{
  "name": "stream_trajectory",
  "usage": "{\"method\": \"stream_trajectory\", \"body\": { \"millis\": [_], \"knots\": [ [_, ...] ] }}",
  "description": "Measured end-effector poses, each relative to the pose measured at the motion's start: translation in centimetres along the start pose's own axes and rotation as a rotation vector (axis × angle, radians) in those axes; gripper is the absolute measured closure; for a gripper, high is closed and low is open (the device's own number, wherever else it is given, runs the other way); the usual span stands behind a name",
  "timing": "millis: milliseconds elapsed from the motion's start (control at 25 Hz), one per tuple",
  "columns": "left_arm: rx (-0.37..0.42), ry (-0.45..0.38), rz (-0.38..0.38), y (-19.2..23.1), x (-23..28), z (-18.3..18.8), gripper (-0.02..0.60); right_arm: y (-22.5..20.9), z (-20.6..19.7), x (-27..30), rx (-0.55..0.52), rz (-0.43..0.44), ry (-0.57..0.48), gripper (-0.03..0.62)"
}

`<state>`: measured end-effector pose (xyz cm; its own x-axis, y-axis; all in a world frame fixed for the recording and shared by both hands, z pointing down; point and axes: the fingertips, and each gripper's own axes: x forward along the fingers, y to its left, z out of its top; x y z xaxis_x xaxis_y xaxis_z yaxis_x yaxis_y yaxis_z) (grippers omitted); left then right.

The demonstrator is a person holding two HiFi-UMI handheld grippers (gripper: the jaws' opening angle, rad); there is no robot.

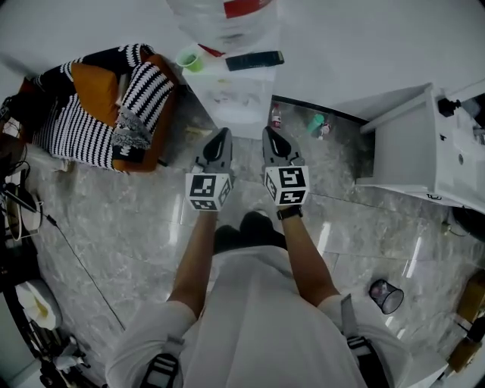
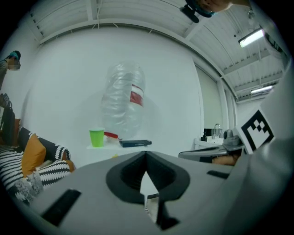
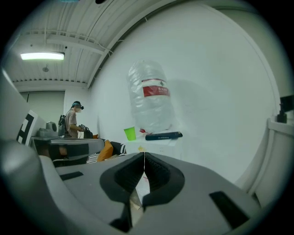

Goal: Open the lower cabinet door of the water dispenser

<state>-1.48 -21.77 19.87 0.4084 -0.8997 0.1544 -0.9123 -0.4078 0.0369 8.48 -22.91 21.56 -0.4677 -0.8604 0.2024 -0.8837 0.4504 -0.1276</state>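
Left gripper (image 1: 220, 136), right gripper (image 1: 271, 135), one water dispenser (image 1: 235, 98).
Both pairs of fingers were closed together, empty; dispenser stood just ahead against white wall (image 1: 364, 45), carrying one bottle (image 1: 223, 19), one green cup (image 1: 189, 59); marble floor (image 1: 114, 227).

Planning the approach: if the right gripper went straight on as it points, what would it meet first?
The right gripper would probably meet the white front of the water dispenser first; nothing shows between, though depth is unclear.

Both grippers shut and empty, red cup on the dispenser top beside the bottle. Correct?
The cup is green, not red, per the left gripper view. Rest holds: dispenser top, beside the bottle, left gripper and right gripper shut, empty.
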Motion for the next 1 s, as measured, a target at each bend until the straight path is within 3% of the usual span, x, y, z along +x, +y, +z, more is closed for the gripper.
{"method": "stream_trajectory", "body": {
  "millis": [360, 640, 1000],
  "knots": [
    [0.030, 0.013, -0.069, 2.8, 3.5, -12.4, 0.580, -1.3, -13.0, 4.8, -0.025, -0.034, 0.023, 0.583],
    [0.075, -0.028, -0.151, 3.9, 7.1, -22.2, 0.580, -2.5, -22.9, 8.9, -0.110, 0.003, 0.022, 0.583],
    [0.107, -0.097, -0.153, 5.2, 8.4, -31.5, 0.580, -5.4, -31.9, 10.8, -0.109, -0.004, -0.041, 0.585]
  ]
}}
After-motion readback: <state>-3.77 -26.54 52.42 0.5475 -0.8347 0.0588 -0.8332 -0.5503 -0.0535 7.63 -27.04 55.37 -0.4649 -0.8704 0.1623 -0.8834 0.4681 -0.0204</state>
